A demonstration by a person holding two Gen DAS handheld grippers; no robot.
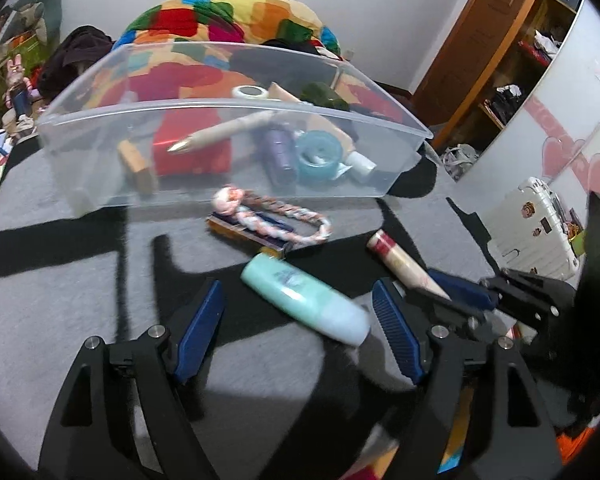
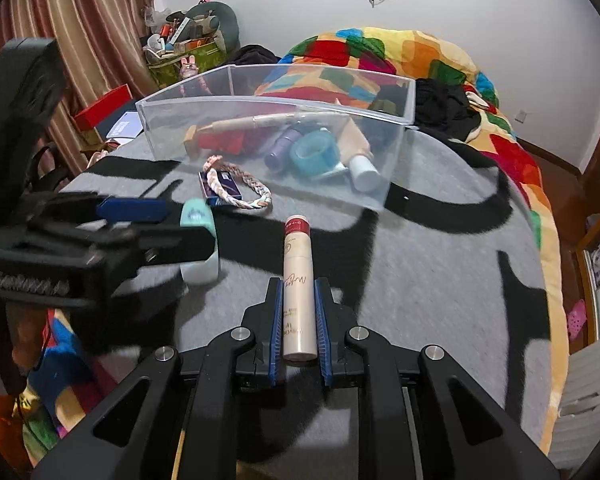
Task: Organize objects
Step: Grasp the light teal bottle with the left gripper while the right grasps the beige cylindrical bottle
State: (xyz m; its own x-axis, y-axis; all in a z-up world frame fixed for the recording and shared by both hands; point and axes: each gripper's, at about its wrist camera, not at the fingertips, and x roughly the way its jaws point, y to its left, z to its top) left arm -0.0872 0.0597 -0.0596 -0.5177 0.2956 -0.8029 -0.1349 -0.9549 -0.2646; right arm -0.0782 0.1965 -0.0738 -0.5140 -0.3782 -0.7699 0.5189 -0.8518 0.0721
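- Your left claw (image 1: 298,332) is nearest the lens in the left wrist view: its blue pads stand spread, pinching nothing, and it tilts steeply down at the grey and black bedcover (image 1: 80,288).
- Between those pads lies the pale mint plastic bottle (image 1: 304,300), flat on the bedcover. Its long axis runs slantwise, from upper left to lower right, so the pads do not yet sit square across it. I judge you would need to drop a little and turn to straddle its middle.
- Just beyond the bottle sit the dark flat rectangular box (image 1: 248,236) and the pink and white braided cord loop (image 1: 276,216) draped over it, both loose on the bedcover, just in front of the bin.
- Behind them stands the clear plastic storage bin (image 1: 388,182), already holding a teal tape roll (image 1: 316,158), a purple bottle (image 1: 278,152) and other small items.
- Further right, your right claw (image 2: 299,320) is pinching the slim beige tube with a red cap (image 2: 298,276). The tube's long axis runs straight ahead between the pads, cap end pointing toward the bin.
- That right hand looks the readier one: the bin lies ahead of it and slightly left.
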